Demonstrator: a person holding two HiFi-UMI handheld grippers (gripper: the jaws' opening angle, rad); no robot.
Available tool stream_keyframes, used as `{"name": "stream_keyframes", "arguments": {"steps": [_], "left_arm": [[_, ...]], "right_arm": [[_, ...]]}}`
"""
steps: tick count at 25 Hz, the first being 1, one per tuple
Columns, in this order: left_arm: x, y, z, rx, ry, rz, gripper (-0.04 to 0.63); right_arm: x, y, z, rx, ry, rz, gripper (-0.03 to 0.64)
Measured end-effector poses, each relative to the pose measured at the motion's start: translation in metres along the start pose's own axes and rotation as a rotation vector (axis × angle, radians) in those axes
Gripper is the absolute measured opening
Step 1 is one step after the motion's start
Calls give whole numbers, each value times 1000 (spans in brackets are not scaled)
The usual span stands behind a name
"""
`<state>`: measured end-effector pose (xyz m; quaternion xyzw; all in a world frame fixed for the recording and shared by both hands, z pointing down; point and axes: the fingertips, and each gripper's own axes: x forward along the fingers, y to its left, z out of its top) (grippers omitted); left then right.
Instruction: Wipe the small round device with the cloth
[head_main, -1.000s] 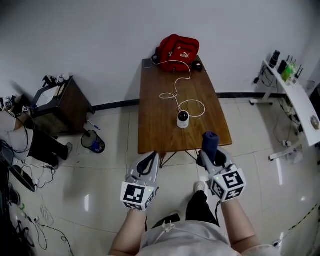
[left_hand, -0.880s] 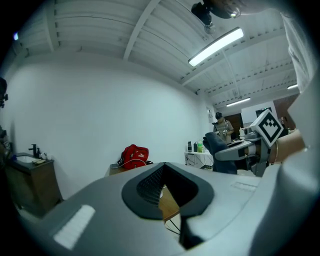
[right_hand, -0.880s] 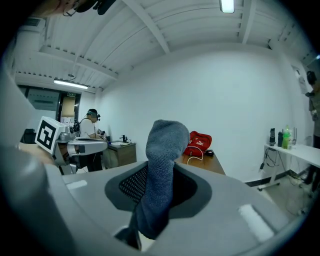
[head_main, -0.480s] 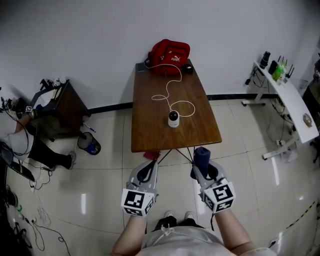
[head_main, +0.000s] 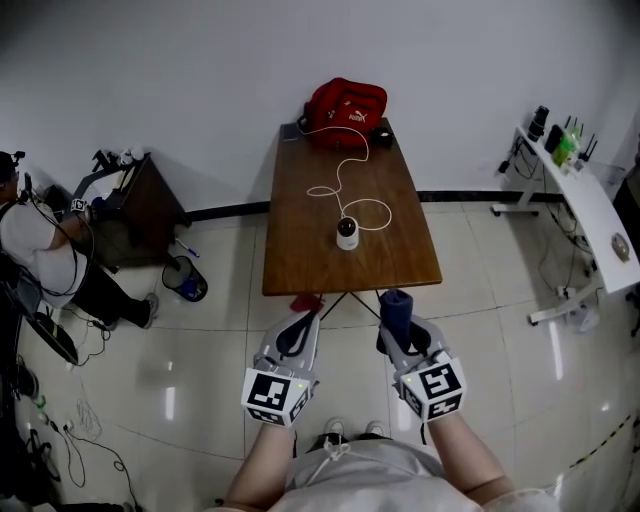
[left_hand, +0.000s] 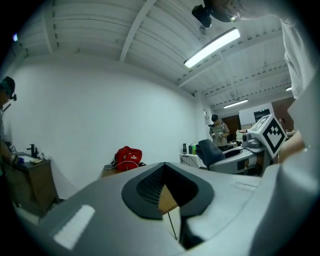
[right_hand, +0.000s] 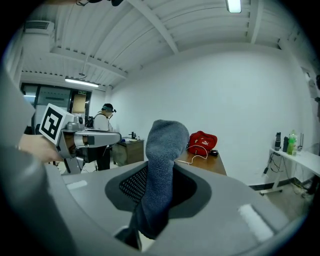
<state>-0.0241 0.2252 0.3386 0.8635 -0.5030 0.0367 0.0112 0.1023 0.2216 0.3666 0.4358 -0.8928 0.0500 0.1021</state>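
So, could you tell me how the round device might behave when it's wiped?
The device looks small and stands free on the table, so it probably slides or tips easily. Its white cable lies slack, so it may drag along.

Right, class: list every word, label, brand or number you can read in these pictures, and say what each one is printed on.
"PUMA": white print on the red bag, small, just legible in the head view.
Labels on the bottles at the far right: too small to read.
On the left gripper and right gripper: square marker patterns only, no words.
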Motion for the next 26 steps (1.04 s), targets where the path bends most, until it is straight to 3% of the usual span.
{"name": "stream_keyframes", "arguments": {"steps": [26], "left_arm": [[10, -22, 0, 24, 8, -8, 6]], "right_arm": [[-6, 0, 0, -5, -17, 54, 107]]}}
